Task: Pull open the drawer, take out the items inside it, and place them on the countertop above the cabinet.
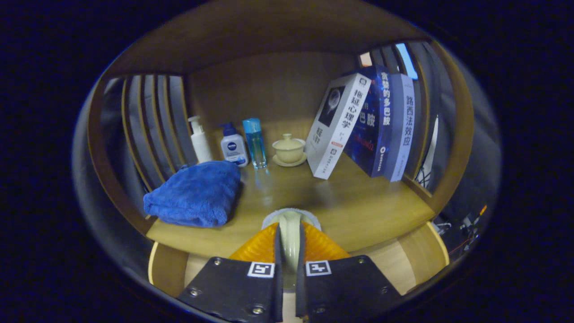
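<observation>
1. The gripper [289, 244] is closed narrowly on a pale ceramic piece [290, 235], which looks like a cup or lid, with both fingers pressing its sides.
2. The item sits at the front edge of the surface [358, 202], so the placing step appears to be in hand.
3. The next move calls for lowering it flat, then releasing.
4. A folded blue towel [195, 193] lies on the surface just beside the fingers.
5. Beyond it stand 3 bottles [233, 146], a lidded tea bowl [289, 150] and 3 leaning books [367, 125].
6. Slatted wooden sides [148, 125] enclose the shelf.
</observation>
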Demonstrator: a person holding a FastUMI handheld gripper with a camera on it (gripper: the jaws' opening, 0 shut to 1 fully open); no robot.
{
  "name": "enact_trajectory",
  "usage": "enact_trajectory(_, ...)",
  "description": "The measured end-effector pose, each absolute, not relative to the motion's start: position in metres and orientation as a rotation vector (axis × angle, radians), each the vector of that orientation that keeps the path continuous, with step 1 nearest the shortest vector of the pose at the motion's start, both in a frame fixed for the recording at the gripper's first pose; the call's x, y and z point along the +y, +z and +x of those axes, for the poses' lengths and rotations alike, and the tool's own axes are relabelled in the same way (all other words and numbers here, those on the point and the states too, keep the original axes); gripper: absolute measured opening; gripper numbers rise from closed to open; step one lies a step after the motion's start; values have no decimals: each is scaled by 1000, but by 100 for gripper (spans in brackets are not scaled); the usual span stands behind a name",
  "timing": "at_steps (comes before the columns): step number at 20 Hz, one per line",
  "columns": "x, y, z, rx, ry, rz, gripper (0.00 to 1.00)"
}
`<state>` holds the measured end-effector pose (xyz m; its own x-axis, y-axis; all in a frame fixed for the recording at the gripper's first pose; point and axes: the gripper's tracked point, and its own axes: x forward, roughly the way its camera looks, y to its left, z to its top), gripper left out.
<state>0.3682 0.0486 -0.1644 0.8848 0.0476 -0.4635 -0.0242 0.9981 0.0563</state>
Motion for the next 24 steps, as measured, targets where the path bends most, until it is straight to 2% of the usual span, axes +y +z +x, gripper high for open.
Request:
enact_trajectory(5, 52, -168, 403, 511, 48, -13, 12)
enact_trajectory(13, 52, -168, 443, 447, -7, -49, 12)
enact_trajectory(16, 55, -167, 447, 440, 16, -54, 12)
enact_trajectory(17, 59, -177, 445, 469, 39, -68, 16)
enact_trajectory(19, 68, -171, 438, 436, 128, -109, 49)
enact_trajectory(20, 64, -189, 446, 410, 129, -152, 65)
enact_trajectory(22, 61, -149, 412, 340, 113, -225, 98)
enact_trajectory(24, 64, -134, 387, 288, 122, -255, 98)
